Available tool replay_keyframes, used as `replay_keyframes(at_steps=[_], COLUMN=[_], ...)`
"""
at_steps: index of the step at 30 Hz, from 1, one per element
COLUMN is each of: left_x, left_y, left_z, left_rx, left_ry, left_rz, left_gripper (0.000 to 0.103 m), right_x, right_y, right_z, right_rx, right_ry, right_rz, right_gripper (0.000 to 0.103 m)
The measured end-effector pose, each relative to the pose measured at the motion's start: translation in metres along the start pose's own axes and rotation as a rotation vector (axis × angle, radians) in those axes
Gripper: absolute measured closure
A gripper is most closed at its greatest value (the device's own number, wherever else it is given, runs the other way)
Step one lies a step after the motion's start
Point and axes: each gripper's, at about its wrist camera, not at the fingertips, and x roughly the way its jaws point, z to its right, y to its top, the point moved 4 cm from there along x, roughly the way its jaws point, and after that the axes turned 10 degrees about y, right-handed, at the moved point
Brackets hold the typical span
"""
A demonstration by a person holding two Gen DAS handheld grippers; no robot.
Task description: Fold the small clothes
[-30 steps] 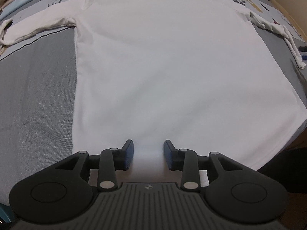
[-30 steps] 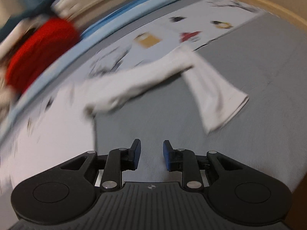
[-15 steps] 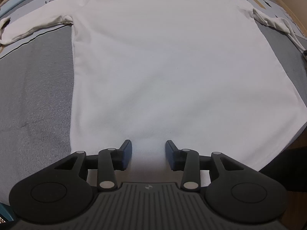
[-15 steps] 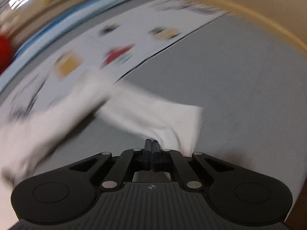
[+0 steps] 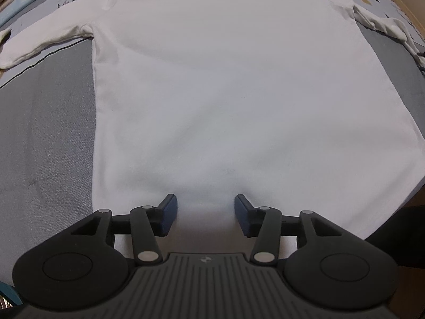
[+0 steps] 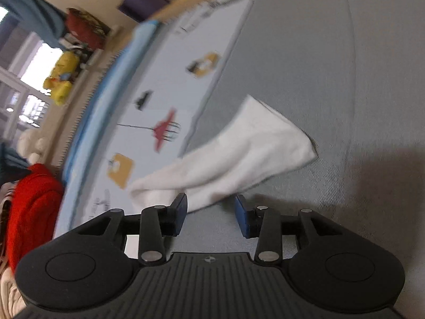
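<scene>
A white long-sleeved shirt (image 5: 233, 85) lies flat on a grey bedcover (image 5: 45, 133), hem toward me, both sleeves spread out. My left gripper (image 5: 205, 207) is open and empty, low over the middle of the hem. In the right wrist view the shirt's right sleeve (image 6: 239, 156) lies on the grey cover, its cuff end pointing to the upper right. My right gripper (image 6: 211, 207) is open and empty, just in front of the sleeve, which lies free between and beyond the fingertips.
A pale blue printed sheet (image 6: 164, 111) runs along the far side of the grey cover. A red garment (image 6: 32, 212) lies at the left of the right wrist view, with yellow toys (image 6: 62, 79) and a window behind. The bed's front edge drops off at the right (image 5: 398, 220).
My right gripper shut on the sleeve cuff half a second ago, then opened and let it go; the sleeve now lies straighter. My left gripper opened slightly wider and edged forward.
</scene>
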Motion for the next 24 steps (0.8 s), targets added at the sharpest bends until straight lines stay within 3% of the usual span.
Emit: replay_keyframes(at_steps=[4, 5, 6, 9, 13, 15, 18, 20, 24], left_x=[0.001, 0.001, 0.001, 0.000, -0.001, -0.001, -0.001, 0.000, -0.001], left_y=[0.000, 0.000, 0.000, -0.001, -0.002, -0.002, -0.001, 0.000, 0.000], left_z=[0.000, -0.001, -0.001, -0.001, 0.001, 0.002, 0.003, 0.003, 0.003], left_rx=[0.002, 0.001, 0.000, 0.000, 0.001, 0.001, 0.001, 0.001, -0.001], left_ry=[0.002, 0.001, 0.000, 0.004, 0.009, 0.010, 0.013, 0.015, 0.016], left_rz=[0.006, 0.006, 0.007, 0.007, 0.003, 0.001, -0.003, -0.004, -0.002], left_gripper=[0.050, 0.050, 0.050, 0.050, 0.050, 0.050, 0.050, 0.049, 0.049], right_x=[0.011, 0.016, 0.020, 0.012, -0.014, -0.008, 0.014, 0.008, -0.006], right_y=[0.008, 0.010, 0.012, 0.032, 0.060, 0.063, 0.053, 0.053, 0.059], right_z=[0.003, 0.000, -0.001, -0.005, -0.016, -0.015, 0.018, 0.024, 0.023], right_rx=[0.003, -0.018, -0.036, -0.097, -0.177, -0.243, -0.139, -0.100, -0.124], right_ry=[-0.009, -0.007, 0.000, -0.045, -0.041, -0.103, -0.179, -0.154, -0.266], right_rz=[0.046, 0.048, 0.050, 0.165, 0.308, 0.269, 0.105, 0.134, 0.202], right_gripper=[0.087, 0.097, 0.099, 0.101, 0.101, 0.100, 0.098, 0.101, 0.099])
